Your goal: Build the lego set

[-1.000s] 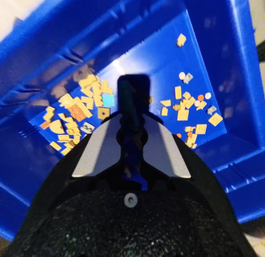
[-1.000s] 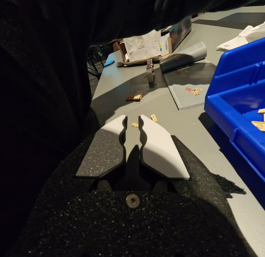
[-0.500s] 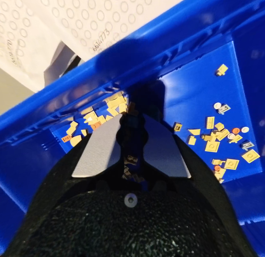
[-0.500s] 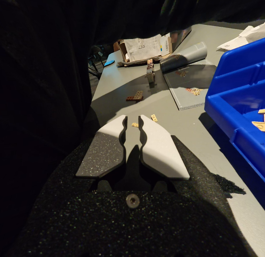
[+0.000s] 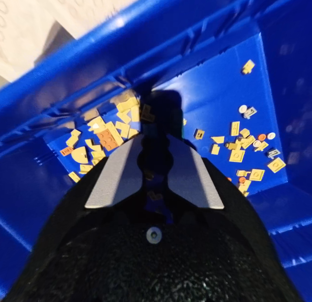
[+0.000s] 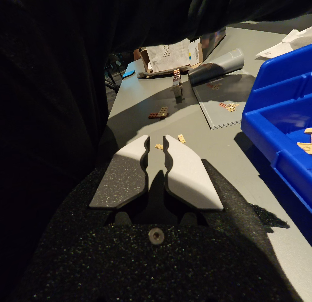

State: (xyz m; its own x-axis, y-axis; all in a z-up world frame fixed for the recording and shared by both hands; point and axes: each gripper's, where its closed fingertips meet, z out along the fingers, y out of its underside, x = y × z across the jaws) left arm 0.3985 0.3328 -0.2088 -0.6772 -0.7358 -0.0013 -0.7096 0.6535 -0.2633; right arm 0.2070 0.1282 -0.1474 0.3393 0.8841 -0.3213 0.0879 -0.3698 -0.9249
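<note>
grey table (image 6: 211, 152) (dark sleeve (image 6: 50, 74) overhead), booklet (image 6: 222, 101) beside blue bin (image 6: 270, 118)

Grey table (image 6: 219, 152) — blue bin (image 6: 263, 108), booklet (image 6: 219, 98), loose bricks (image 6: 159, 114).

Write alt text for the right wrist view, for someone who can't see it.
The open, empty right gripper hovers over a grey table, two small tan plates just beyond its tips. Farther off lie joined plates, a small upright build and a booklet; a blue bin is at right.
</note>
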